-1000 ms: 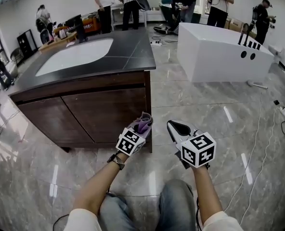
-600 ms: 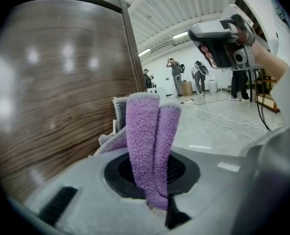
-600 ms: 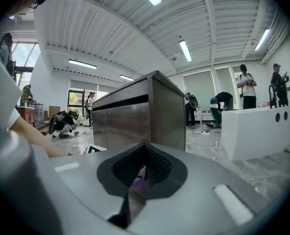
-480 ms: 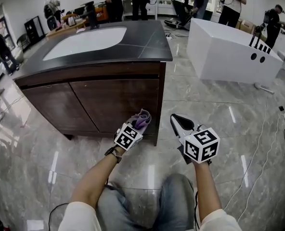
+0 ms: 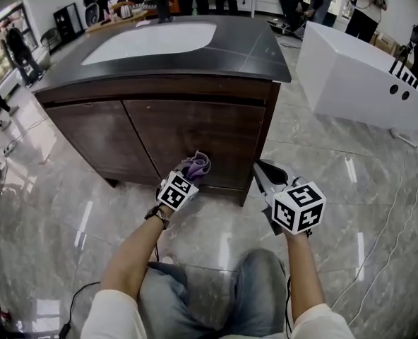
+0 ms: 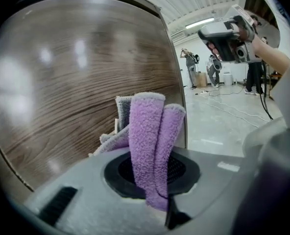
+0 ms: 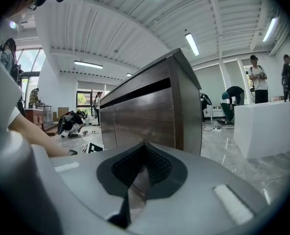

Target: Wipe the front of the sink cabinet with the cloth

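Clamping a fluffy purple terry cloth (image 6: 147, 146), folded into upright lobes, the left gripper (image 5: 189, 175) holds it right up at the sink cabinet's (image 5: 195, 129) glossy dark wood-grain door, near its right corner. The right gripper (image 5: 265, 172) hovers off that corner, jaws closed on nothing.

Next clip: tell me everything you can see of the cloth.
The cloth is purple, fluffy like terry or microfibre, with a pale grey edge. It is folded into thick layers and stands up out of the left claw, which is shut on its lower part. Its free end is right by the brown wood-grain cabinet front, low on the right door; contact cannot be told.
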Demonstrator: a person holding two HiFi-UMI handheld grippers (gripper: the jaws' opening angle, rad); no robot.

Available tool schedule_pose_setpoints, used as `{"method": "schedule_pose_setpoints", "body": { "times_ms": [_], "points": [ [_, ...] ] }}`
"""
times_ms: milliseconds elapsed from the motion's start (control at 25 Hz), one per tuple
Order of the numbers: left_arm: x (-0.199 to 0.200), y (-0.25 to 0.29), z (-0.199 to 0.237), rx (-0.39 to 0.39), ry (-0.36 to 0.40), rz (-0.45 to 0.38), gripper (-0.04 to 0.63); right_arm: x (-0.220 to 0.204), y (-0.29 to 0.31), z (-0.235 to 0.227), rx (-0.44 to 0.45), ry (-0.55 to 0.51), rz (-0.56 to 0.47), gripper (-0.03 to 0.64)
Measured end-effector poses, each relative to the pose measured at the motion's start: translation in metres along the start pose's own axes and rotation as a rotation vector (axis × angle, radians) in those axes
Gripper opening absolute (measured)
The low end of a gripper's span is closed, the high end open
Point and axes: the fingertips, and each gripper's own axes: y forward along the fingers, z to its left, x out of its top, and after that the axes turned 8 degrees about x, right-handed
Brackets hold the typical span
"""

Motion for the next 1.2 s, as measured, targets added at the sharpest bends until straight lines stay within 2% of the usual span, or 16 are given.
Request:
{"method": "schedule_pose_setpoints", "body": {
  "times_ms": [200, 480, 640, 680, 720, 840, 920, 1000, 1120, 1200],
  "points": [
    [-0.023, -0.011, 0.031, 0.046, 0.012, 0.006, 0.052, -0.011, 0.025, 0.003, 0.03, 0.013, 0.023, 0.006],
    [-0.085, -0.042, 0.103, 0.189, -0.062, 0.103, 0.052, -0.022, 0.058, 0.005, 0.066, 0.035, 0.036, 0.006],
    [-0.125, -0.053, 0.129, 0.198, -0.104, 0.151, 0.052, -0.029, 0.071, 0.01, 0.083, 0.042, 0.05, 0.006],
    [-0.133, -0.053, 0.128, 0.184, -0.075, 0.178, 0.052, -0.031, 0.074, 0.011, 0.086, 0.042, 0.056, 0.006],
    [-0.141, -0.053, 0.124, 0.163, -0.009, 0.218, 0.052, -0.033, 0.076, 0.012, 0.089, 0.041, 0.061, 0.006],
    [-0.169, -0.044, 0.104, 0.069, 0.291, 0.347, 0.052, -0.04, 0.081, 0.01, 0.088, 0.044, 0.077, 0.006],
    [-0.181, -0.034, 0.092, 0.004, 0.405, 0.388, 0.052, -0.046, 0.084, 0.007, 0.084, 0.051, 0.087, 0.006],
    [-0.185, -0.024, 0.085, -0.031, 0.43, 0.407, 0.052, -0.053, 0.085, 0.004, 0.079, 0.062, 0.097, 0.006],
    [-0.188, -0.011, 0.084, -0.04, 0.431, 0.443, 0.052, -0.06, 0.087, 0.001, 0.075, 0.071, 0.107, 0.006],
    [-0.192, -0.002, 0.081, -0.046, 0.461, 0.467, 0.052, -0.062, 0.087, -0.001, 0.07, 0.074, 0.11, 0.006]
  ]
}}
